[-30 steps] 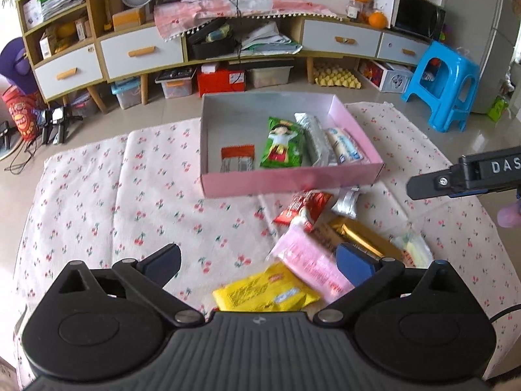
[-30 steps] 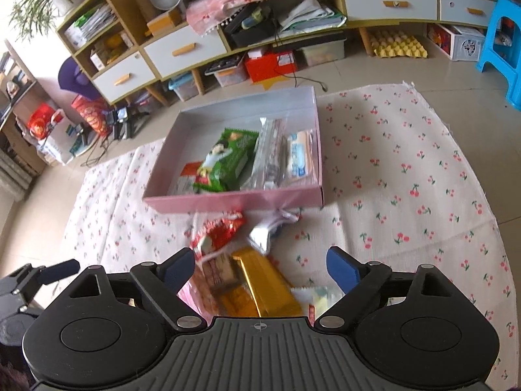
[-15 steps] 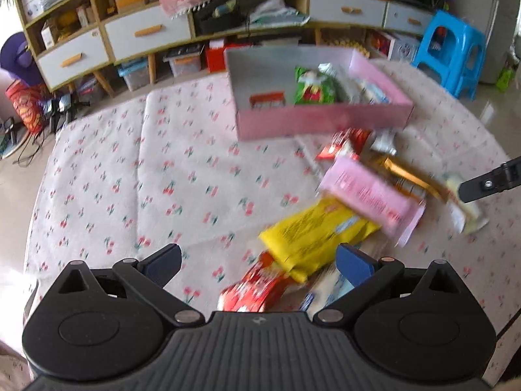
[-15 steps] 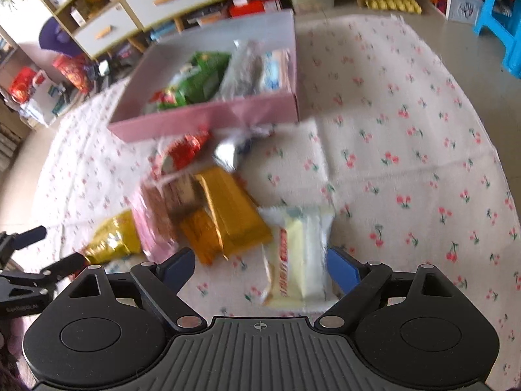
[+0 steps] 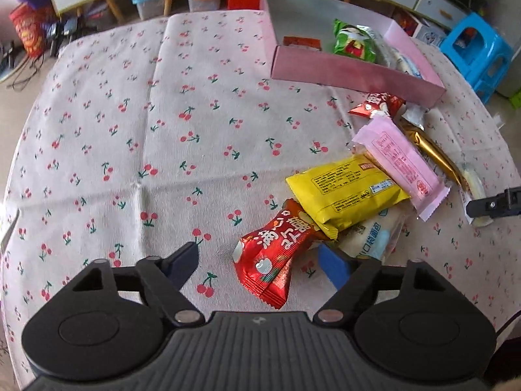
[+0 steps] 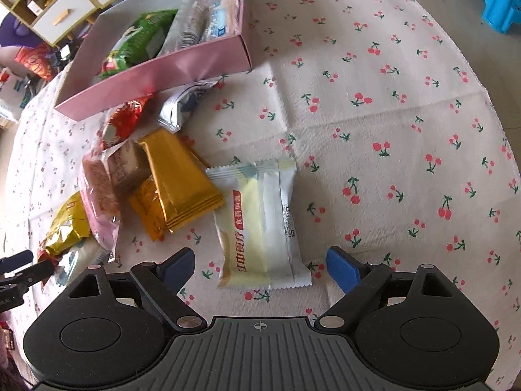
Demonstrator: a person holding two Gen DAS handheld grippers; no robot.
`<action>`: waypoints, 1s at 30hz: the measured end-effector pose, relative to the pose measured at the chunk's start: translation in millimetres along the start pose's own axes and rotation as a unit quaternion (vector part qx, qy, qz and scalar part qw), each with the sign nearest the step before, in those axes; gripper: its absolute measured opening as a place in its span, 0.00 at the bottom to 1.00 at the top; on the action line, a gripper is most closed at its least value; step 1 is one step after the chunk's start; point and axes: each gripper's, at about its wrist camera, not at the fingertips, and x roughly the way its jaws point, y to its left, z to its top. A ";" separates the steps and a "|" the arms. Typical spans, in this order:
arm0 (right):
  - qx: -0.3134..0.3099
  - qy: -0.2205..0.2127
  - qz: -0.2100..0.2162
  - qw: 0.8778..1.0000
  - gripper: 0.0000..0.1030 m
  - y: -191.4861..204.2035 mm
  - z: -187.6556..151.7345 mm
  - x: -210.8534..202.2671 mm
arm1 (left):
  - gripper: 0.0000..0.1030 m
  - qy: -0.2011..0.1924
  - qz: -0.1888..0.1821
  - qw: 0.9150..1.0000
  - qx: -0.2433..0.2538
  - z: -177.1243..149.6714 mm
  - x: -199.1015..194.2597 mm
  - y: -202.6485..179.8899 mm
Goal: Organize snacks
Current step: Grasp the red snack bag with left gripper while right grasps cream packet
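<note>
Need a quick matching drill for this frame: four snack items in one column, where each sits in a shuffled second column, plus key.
Items
1. red snack packet
2. pale yellow packet
3. green packet
4. yellow packet

Places
A. inside the pink box
B. between the left gripper fingers, jaws closing
C. between the open right gripper fingers
D. overlapping the red packet's top end

Pairs: 1-B, 2-C, 3-A, 4-D

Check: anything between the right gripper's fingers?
Yes. In the right wrist view, a pale yellow snack pack lies between the open right gripper fingers, untouched, on the cherry cloth.
</note>
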 end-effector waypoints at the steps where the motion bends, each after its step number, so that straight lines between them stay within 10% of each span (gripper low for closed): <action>1: -0.002 -0.002 -0.002 1.000 0.87 0.8 -0.5 -0.1 | 0.67 0.002 0.000 1.000 -0.002 -0.1 0.8 1.0; 16: -0.040 -0.028 -0.041 0.998 0.87 12.4 -4.0 4.2 | 0.47 -0.017 -0.008 0.997 0.078 2.8 7.0 -18.2; 30: -0.071 -0.050 -0.079 0.993 0.85 20.1 -11.2 6.8 | 0.37 -0.020 0.033 0.999 0.009 8.3 -0.3 0.7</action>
